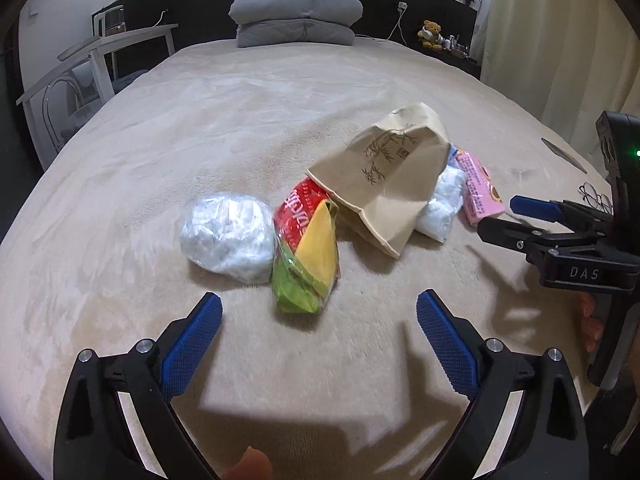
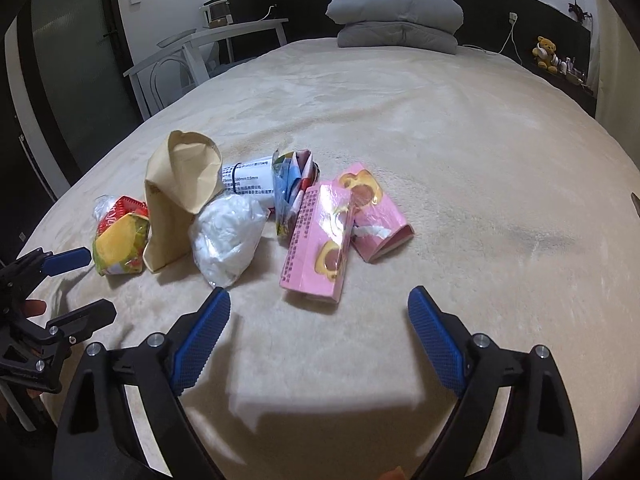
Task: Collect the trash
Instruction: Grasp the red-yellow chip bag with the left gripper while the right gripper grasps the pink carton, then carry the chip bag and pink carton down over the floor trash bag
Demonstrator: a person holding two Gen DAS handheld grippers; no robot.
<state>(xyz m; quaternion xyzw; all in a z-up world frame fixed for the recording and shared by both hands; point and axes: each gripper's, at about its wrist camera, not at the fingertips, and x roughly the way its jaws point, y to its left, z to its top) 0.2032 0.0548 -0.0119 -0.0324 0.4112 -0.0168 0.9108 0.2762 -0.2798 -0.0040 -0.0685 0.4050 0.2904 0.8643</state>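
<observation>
A: Where is the trash?

B: In a loose row on the beige bed (image 2: 440,128). From my left: a clear bag of white wads (image 1: 228,236), touching a red, yellow and green snack packet (image 1: 306,256); a brown paper bag (image 1: 384,184) leaning over that packet; a second clear bag of white stuff (image 2: 228,236) just beside the paper bag; two pink cartons (image 2: 320,240), the nearer overlapping the farther. A white printed roll (image 2: 248,178) and a folded colourful wrapper (image 2: 292,184) lie behind them.

A: State of the hand-held grippers?

B: My left hand-held gripper (image 1: 319,312) is released, nothing between its blue pads, hovering in front of the snack packet. My right hand-held gripper (image 2: 319,306) is also spread wide and empty, just short of the nearer pink carton.

A: Surroundings?

B: Grey pillows (image 2: 396,20) at the headboard, a teddy bear (image 2: 546,52) on the side shelf.
</observation>
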